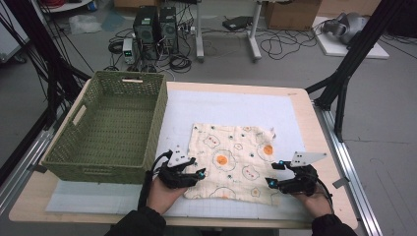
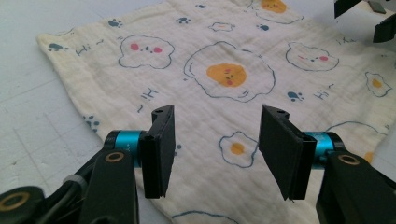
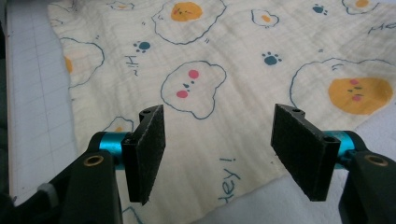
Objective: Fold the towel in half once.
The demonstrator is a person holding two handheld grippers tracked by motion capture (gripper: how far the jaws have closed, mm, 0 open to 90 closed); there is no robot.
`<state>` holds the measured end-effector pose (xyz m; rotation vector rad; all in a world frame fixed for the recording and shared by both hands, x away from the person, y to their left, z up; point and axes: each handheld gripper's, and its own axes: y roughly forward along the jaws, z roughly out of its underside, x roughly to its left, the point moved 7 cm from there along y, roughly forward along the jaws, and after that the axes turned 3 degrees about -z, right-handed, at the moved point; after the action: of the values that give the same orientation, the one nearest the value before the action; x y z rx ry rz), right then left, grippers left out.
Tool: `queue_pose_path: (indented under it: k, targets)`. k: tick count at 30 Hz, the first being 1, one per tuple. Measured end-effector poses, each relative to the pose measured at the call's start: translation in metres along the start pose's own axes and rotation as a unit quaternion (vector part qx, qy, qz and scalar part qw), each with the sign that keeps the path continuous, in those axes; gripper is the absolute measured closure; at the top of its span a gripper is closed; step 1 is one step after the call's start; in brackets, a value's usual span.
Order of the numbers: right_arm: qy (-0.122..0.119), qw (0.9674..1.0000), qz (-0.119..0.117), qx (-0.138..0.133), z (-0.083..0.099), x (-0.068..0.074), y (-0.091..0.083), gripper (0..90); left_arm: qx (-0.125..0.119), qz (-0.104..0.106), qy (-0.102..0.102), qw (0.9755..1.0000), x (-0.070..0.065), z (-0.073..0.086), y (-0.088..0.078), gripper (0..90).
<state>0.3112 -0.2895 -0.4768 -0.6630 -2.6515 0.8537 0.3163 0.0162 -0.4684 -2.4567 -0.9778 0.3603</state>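
One camera sits high above my side of the table (image 1: pixel 300 105), facing forward and down, far enough to take in the whole top and the floor beyond. A camera rides on each of my grippers, low and close, looking along the black jaws. All three views share the cloth (image 1: pixel 236 162) (image 2: pixel 219 88) (image 3: pixel 233 70), seen from opposite near corners by my left gripper (image 1: pixel 194 173) (image 2: pixel 215 154) and right gripper (image 1: pixel 273 173) (image 3: pixel 218 154).
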Motion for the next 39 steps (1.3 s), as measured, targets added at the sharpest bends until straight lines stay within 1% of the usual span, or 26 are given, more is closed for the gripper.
queue_pose_path:
  k: [2,4,7,8,11,12,13,15,16,18,20,21,23,24,27,28,29,31,32,33,34,35,36,37,38,39]
  targets:
    - [-0.004,1.0000,0.001,-0.005,-0.001,0.000,0.000,34.7,0.000,-0.001,0.003,1.0000,0.000,0.000,0.000,46.4]
    - [0.001,1.0000,0.000,-0.003,-0.002,0.000,0.000,34.7,0.001,-0.001,0.003,1.0000,0.000,0.000,0.000,46.4]
    - [-0.002,1.0000,0.002,-0.003,-0.002,-0.001,0.001,34.7,0.000,-0.002,0.002,1.0000,0.000,0.000,0.001,46.5]
    - [0.003,1.0000,-0.001,-0.004,-0.002,-0.001,0.001,34.7,0.002,-0.003,0.005,1.0000,0.001,0.000,0.001,46.6]
    - [0.003,1.0000,0.002,-0.002,-0.002,-0.004,0.002,35.3,0.001,-0.002,0.004,1.0000,0.000,-0.001,0.001,46.9]
    - [0.001,1.0000,0.005,-0.001,-0.002,-0.005,0.002,35.9,0.000,-0.009,0.002,1.0000,0.000,-0.002,0.001,47.0]
    - [0.001,0.9999,0.010,-0.001,-0.003,-0.007,0.002,36.4,0.001,-0.011,0.003,0.9999,0.001,-0.003,0.001,47.3]
    - [0.003,1.0000,0.008,-0.003,-0.004,-0.011,0.001,36.9,0.002,-0.014,0.004,0.9999,0.001,-0.004,0.001,47.7]
    - [0.007,0.9999,0.008,-0.008,-0.006,-0.012,-0.001,37.4,-0.006,-0.018,-0.004,0.9998,0.001,-0.008,0.001,47.8]
    - [0.005,0.9999,0.010,-0.012,-0.009,-0.015,-0.004,38.3,-0.003,-0.020,-0.005,0.9998,0.002,-0.012,0.003,48.7]
    - [0.004,0.9998,0.010,-0.014,-0.012,-0.018,-0.005,41.6,-0.005,-0.021,-0.010,0.9997,0.003,-0.016,0.006,49.2]
    - [0.003,0.9998,0.012,-0.012,-0.014,-0.020,-0.005,42.8,-0.004,-0.020,-0.011,0.9997,0.005,-0.018,0.008,51.0]
    - [0.006,0.9998,0.016,-0.010,-0.019,-0.026,-0.004,46.1,-0.003,-0.018,-0.021,0.9996,0.008,-0.022,0.013,51.5]
    - [0.005,0.9998,0.016,-0.013,-0.021,-0.030,-0.004,49.3,-0.004,-0.020,-0.024,0.9995,0.010,-0.025,0.016,52.3]
    - [0.011,0.9996,0.019,-0.015,-0.029,-0.041,-0.003,56.3,-0.005,-0.029,-0.026,0.9992,0.017,-0.033,0.026,54.9]
    - [0.014,0.9996,0.020,-0.015,-0.032,-0.044,-0.002,58.6,-0.005,-0.029,-0.026,0.9992,0.017,-0.033,0.026,55.6]
    - [0.012,0.9995,0.025,-0.015,-0.035,-0.049,-0.001,59.4,-0.005,-0.033,-0.027,0.9991,0.022,-0.040,0.032,56.4]
    - [0.022,0.9993,0.027,-0.015,-0.043,-0.058,0.001,60.2,-0.004,-0.038,-0.029,0.9989,0.027,-0.050,0.038,58.0]
    - [0.022,0.9993,0.029,-0.010,-0.046,-0.062,0.002,61.2,-0.006,-0.040,-0.030,0.9987,0.029,-0.055,0.040,58.8]
    - [0.019,0.9991,0.036,-0.011,-0.051,-0.067,0.003,62.1,-0.009,-0.045,-0.030,0.9985,0.032,-0.060,0.042,59.3]
    - [0.019,0.9991,0.036,-0.011,-0.051,-0.067,0.003,62.1,-0.009,-0.045,-0.030,0.9985,0.032,-0.060,0.042,60.0]
    - [0.023,0.9989,0.040,-0.009,-0.060,-0.075,0.005,62.7,-0.008,-0.049,-0.034,0.9982,0.035,-0.064,0.045,60.0]
    - [0.026,0.9987,0.044,-0.007,-0.064,-0.079,0.007,63.3,-0.010,-0.057,-0.040,0.9975,0.041,-0.070,0.050,60.6]
    - [0.028,0.9985,0.047,-0.006,-0.067,-0.083,0.008,63.3,-0.004,-0.064,-0.042,0.9970,0.046,-0.071,0.053,61.8]
    - [0.028,0.9985,0.047,-0.006,-0.067,-0.083,0.008,63.3,-0.004,-0.064,-0.042,0.9970,0.046,-0.071,0.053,62.8]
    - [0.033,0.9978,0.057,-0.004,-0.072,-0.094,0.013,64.3,0.006,-0.078,-0.048,0.9958,0.055,-0.068,0.059,63.9]
